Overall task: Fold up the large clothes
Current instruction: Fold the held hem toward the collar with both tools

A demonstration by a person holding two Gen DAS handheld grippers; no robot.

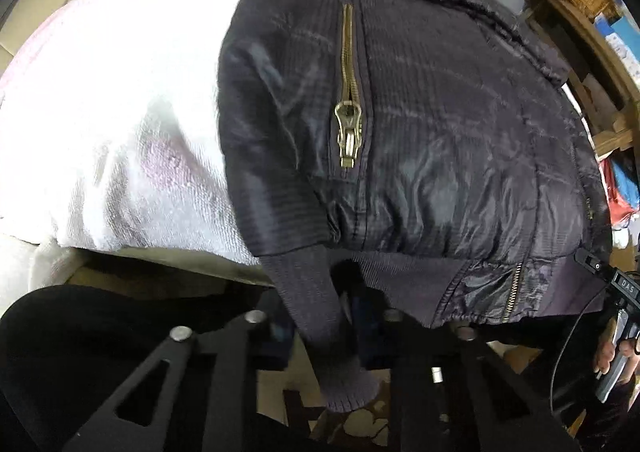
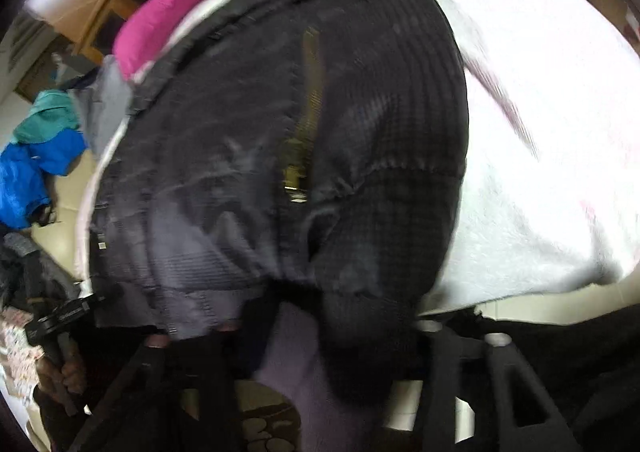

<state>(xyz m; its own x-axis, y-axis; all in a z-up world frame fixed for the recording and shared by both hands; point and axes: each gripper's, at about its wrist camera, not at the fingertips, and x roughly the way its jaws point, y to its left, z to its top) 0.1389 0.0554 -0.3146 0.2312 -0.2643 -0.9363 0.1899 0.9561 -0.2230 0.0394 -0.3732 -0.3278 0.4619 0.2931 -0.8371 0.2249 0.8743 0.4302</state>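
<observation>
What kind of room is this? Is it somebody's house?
Probably a cluttered room at home. A black jacket lies on a white blanket, loose clothes are heaped on the floor, and a cardboard box sits behind.

Jacket (image 1: 420, 124) spread on top of towel (image 1: 120, 124), over its right part in the left wrist view, over its left part in the right wrist view. Pocket zipper (image 1: 349, 108) on jacket front, running from near edge toward collar at far side. Sleeve cuff (image 1: 320, 328) hanging over near edge, between fingers of left gripper (image 1: 320, 336). Opposite cuff (image 2: 360, 348) likewise between right gripper (image 2: 332, 356) fingers. Heap of garments (image 2: 36, 168) on floor, left of jacket in right wrist view.
</observation>
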